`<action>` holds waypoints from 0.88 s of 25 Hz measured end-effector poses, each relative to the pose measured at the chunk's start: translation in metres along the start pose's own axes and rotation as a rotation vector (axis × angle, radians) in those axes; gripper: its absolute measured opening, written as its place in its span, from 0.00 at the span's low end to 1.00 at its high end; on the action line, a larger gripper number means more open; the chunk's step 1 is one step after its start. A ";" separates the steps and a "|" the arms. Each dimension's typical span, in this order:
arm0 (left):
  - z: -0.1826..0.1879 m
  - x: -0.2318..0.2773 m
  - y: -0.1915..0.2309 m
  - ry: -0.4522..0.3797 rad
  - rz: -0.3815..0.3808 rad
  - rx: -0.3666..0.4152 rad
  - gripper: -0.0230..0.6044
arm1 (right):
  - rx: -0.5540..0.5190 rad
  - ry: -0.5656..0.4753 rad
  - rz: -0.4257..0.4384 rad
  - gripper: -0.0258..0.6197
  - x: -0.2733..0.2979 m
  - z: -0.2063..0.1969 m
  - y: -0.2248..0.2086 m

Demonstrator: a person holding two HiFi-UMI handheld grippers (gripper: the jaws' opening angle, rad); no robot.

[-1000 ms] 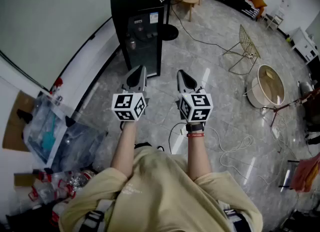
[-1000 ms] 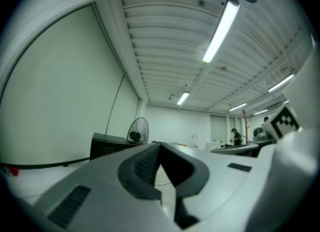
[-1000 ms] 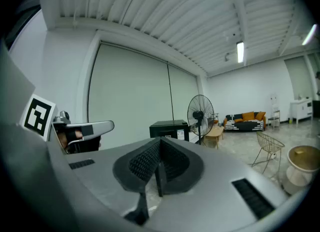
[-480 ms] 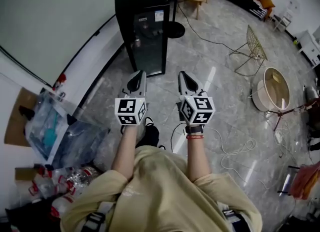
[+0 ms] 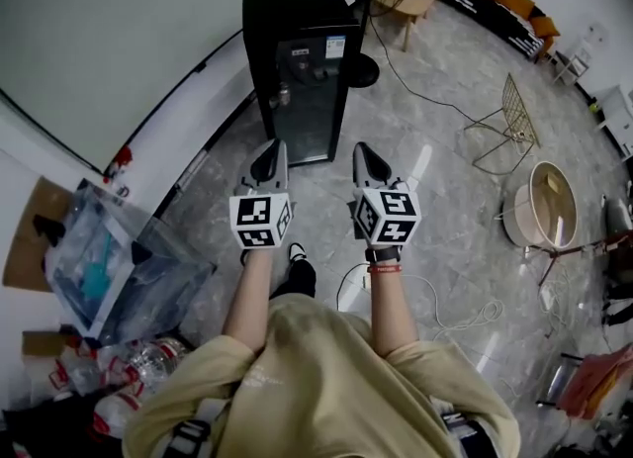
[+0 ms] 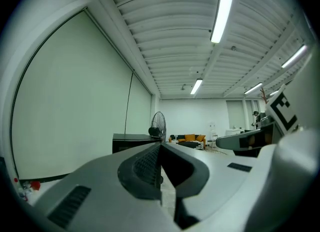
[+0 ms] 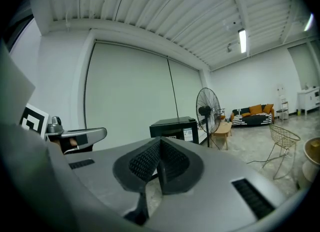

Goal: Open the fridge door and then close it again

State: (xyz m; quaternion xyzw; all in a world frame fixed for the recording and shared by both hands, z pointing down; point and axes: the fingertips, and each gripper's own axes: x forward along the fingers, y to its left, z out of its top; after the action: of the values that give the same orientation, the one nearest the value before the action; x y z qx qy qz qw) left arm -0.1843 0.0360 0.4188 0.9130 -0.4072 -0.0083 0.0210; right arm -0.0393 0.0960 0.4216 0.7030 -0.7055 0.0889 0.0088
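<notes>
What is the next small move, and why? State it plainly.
Probably step closer to the fridge: its door looks closed, and the left gripper and right gripper hang short of it, both with jaws together and nothing between them.

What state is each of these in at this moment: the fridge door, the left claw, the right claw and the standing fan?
fridge door, closed, with neither claw touching it
left claw, shut, nothing between its jaws
right claw, shut, nothing between its jaws
standing fan, upright; whether it is running cannot be told
</notes>
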 end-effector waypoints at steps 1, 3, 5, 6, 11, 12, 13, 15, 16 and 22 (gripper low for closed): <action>0.002 0.010 0.006 -0.004 0.002 0.001 0.06 | -0.002 -0.003 0.006 0.07 0.012 0.004 -0.001; 0.006 0.029 0.019 -0.009 0.009 0.000 0.06 | -0.024 -0.006 0.024 0.07 0.036 0.013 -0.001; 0.007 0.048 0.033 -0.006 0.024 0.005 0.06 | -0.045 -0.006 0.042 0.07 0.060 0.019 0.000; 0.006 0.057 0.040 -0.002 0.033 0.010 0.06 | -0.052 -0.004 0.051 0.07 0.071 0.021 0.001; 0.001 0.098 0.070 0.009 0.060 0.011 0.06 | -0.069 0.022 0.084 0.08 0.127 0.022 0.003; 0.001 0.106 0.076 0.009 0.054 -0.003 0.06 | -0.070 0.025 0.090 0.08 0.138 0.022 0.004; 0.001 0.113 0.081 0.006 0.046 -0.021 0.06 | -0.073 0.027 0.096 0.08 0.149 0.023 0.005; 0.002 0.128 0.094 -0.004 0.025 -0.062 0.06 | -0.075 0.029 0.106 0.08 0.171 0.024 0.008; 0.002 0.135 0.101 -0.007 0.015 -0.083 0.06 | -0.077 0.030 0.109 0.08 0.181 0.025 0.009; -0.004 0.173 0.144 0.015 0.000 -0.090 0.06 | -0.095 0.044 0.152 0.08 0.239 0.028 0.024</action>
State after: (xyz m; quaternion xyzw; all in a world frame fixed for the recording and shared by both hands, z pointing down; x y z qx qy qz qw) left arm -0.1756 -0.1892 0.4294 0.9112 -0.4063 -0.0199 0.0650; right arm -0.0623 -0.1445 0.4246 0.6440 -0.7600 0.0711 0.0510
